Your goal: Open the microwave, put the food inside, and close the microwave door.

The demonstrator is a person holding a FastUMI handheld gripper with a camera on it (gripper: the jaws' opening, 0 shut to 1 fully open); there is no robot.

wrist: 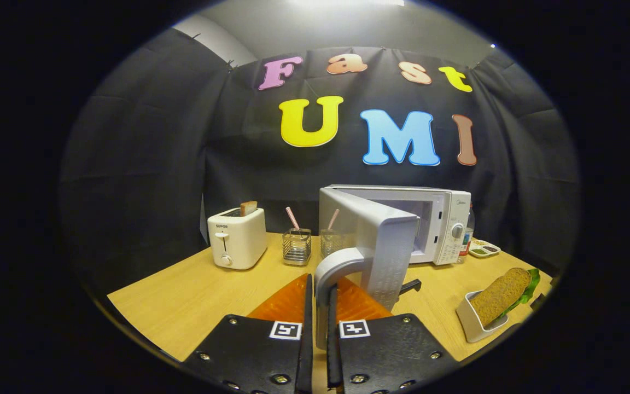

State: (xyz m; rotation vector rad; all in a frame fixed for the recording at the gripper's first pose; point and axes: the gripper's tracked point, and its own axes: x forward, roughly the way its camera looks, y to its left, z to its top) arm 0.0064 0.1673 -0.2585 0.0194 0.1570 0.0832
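**Two fingers clamped on the microwave door handle**

Two fingers of my gripper (319, 306) are closed on the door handle (330, 273), one pressing each side of its curved bar. Each finger carries a square black-and-white marker tag near its base. The handle belongs to the microwave door (386, 246), which stands swung out toward me, its inner face turned right and printed with small text too fine for me to read.

To the near right, on the wooden table (184, 290), sits a small white dish (471, 323) holding the sandwich (503, 293), brown bread with a green leaf along its right edge. It lies well apart from my fingers and outside the oven.

Farther back stands the microwave (446, 219), white, its cavity open behind the door. A small brand mark sits at the top of its control panel, too small to make out, above a round dial.

Left of the door are two wire-framed glass holders (297, 246), each with a pink striped straw. Farther left is a white toaster (237, 238) lettered "SUPOR", with a slice of toast poking up. At the far right, just beside the microwave, a small tray (484, 249) holds dark bits.
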